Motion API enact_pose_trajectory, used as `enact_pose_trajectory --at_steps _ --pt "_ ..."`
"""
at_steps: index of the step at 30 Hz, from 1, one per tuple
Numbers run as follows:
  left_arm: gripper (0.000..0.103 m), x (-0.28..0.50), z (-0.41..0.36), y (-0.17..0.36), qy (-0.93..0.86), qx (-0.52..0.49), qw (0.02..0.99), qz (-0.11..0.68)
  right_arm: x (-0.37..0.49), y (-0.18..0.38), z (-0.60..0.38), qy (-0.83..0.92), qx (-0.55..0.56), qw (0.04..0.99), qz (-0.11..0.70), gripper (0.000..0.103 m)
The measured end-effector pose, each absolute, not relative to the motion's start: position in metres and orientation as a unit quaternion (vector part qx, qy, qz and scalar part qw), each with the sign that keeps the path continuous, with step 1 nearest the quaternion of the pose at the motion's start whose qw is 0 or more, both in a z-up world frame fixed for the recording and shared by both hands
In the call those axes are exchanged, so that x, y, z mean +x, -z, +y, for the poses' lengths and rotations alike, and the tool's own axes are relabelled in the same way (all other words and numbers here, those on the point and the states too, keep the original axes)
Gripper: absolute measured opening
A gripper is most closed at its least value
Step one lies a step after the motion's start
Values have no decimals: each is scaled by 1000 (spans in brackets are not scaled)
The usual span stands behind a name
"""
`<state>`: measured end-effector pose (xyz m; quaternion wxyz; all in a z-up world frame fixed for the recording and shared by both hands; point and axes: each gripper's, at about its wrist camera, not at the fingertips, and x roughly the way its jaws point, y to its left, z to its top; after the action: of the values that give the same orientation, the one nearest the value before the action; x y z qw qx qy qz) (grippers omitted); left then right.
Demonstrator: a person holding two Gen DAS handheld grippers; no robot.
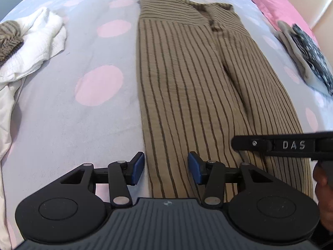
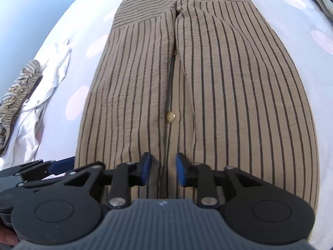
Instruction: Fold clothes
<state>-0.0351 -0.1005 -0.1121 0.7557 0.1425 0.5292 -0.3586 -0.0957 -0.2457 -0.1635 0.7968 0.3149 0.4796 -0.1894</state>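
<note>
Item: striped shirt [image 1: 187, 79], tan with dark pinstripes, the garment in hand.
Position: laid flat and lengthwise on the bed [image 1: 83, 125], collar toward 12 o'clock, hem at 6 o'clock under both tools.
Condition: both side panels already turned in to meet along the middle, leaving a narrow column; a button [image 2: 170, 117] shows in the seam between them. Judged ready for a hem-to-collar fold.
Left tool [image 1: 165, 170]: blue pads apart, straddling the shirt's left edge at the hem; no cloth pinched. Placed there, it seems, to take that corner.
Right tool [image 2: 163, 171]: pads a narrow way apart over the centre seam near the hem; cloth lies below them, but whether the pads press on it cannot be told. In the left wrist view its black finger crosses in at 3 o'clock.
Reason for pairing: two grips side by side at the hem would lift the edge level and keep the column from skewing.
Unfolded stock: white garment [image 1: 35, 48] with a crumpled striped piece [image 1: 9, 39] on it, at 9 to 10 o'clock.
Finished stock: folded pile [image 1: 306, 56] at 2 o'clock, below a pink pillow [image 1: 268, 6].
Bedding: pale cover with pink dots.
</note>
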Motion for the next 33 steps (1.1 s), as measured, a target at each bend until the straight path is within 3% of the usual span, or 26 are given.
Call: enact_pose_trajectory --at_steps 1,2,13,16,19,33 --pt "44 -34 -101 112 355 138 757 530 -96 163 -247 191 316 797 478 3" --pt "44 -33 -101 112 353 134 759 531 -98 162 -249 195 315 797 476 0" --pt "44 -37 -113 114 350 145 763 523 -104 158 -256 268 290 784 479 0" --pt "44 -38 -112 112 348 142 768 518 -105 157 -259 257 319 784 466 7" --pt "44 -36 -111 112 339 141 775 515 -104 152 -259 249 333 791 449 24" --pt "44 -33 -113 114 329 137 780 513 -85 162 -241 215 331 803 447 26"
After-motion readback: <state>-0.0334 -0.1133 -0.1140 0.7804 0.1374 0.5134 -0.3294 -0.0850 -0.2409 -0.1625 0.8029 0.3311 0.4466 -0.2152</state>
